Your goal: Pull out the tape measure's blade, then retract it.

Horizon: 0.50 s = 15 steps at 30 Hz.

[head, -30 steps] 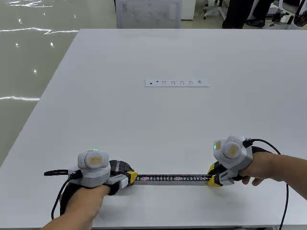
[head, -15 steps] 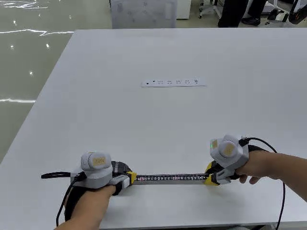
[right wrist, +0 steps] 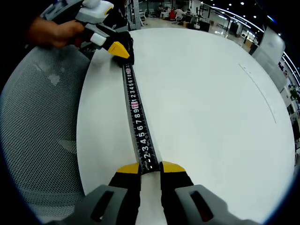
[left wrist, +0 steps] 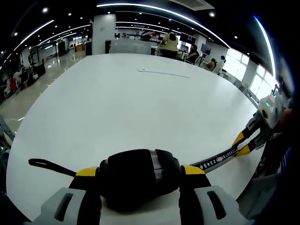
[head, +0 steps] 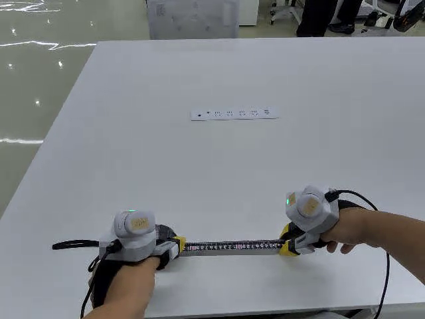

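White workbench (head: 199, 173), office floor (head: 40, 40) beyond. Well nearer than power strip (head: 234, 114): tape measure case (left wrist: 136, 183) clamped in left gripper (left wrist: 139, 171) jaws, blade (right wrist: 138, 117) tip pinched by right gripper (right wrist: 150, 168). Span scarcely changed over last second; likely pull finished, retraction due.

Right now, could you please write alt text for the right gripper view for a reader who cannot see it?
The right tool, yellow-tipped jaws shut, pinches the end of a black numbered tape measure blade, which stretches straight across the white table to the left tool gripping the black case.
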Tool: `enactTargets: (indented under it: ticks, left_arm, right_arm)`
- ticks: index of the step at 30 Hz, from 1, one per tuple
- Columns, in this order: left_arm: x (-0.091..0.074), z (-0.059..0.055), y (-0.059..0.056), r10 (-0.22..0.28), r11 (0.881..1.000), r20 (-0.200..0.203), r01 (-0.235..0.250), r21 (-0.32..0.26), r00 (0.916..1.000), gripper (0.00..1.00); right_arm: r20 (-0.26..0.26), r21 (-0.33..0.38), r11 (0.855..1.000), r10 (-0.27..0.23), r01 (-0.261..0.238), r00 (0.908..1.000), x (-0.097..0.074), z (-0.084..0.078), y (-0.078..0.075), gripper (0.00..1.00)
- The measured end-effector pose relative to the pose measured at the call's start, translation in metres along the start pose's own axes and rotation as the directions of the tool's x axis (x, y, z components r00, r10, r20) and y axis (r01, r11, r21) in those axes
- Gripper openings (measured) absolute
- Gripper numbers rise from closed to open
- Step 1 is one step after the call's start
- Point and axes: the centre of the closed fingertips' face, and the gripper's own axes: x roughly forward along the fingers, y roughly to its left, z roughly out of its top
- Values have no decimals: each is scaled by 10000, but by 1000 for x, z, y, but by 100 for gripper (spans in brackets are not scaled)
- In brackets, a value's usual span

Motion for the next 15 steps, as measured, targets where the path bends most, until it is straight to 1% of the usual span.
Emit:
enactTargets:
  ticks: [1,4,5,6,7,12,15]
  left_arm:
    - [0,0,1,-76,9999,-2,76,-94,10000,63]
    - [-1,-1,1,-350,9993,-36,349,-131,9994,63]
    - [-1,-1,0,-425,9990,-60,424,-114,9991,63]
    - [-1,-1,0,-483,9988,-87,482,-122,9988,63]
    - [0,-1,0,-508,9987,-101,507,-111,9987,63]
    - [-1,-2,-1,-564,9984,-184,562,-79,9982,63]
    - [-1,-2,-1,-593,9982,-176,591,-75,9981,63]
  right_arm:
    - [16,-34,10000,-9,9,10000,0,0,0,14]
    - [102,-43,10000,-3,3,9999,0,1,2,14]
    - [231,-139,9999,-87,90,9997,0,3,1,14]
    - [366,-46,9999,-99,101,9993,0,6,2,14]
    - [428,36,10000,-37,35,9991,1,8,3,14]
    - [514,-58,10000,32,-29,9987,7,20,6,14]
    - [478,-117,9999,69,-64,9988,8,22,7,14]
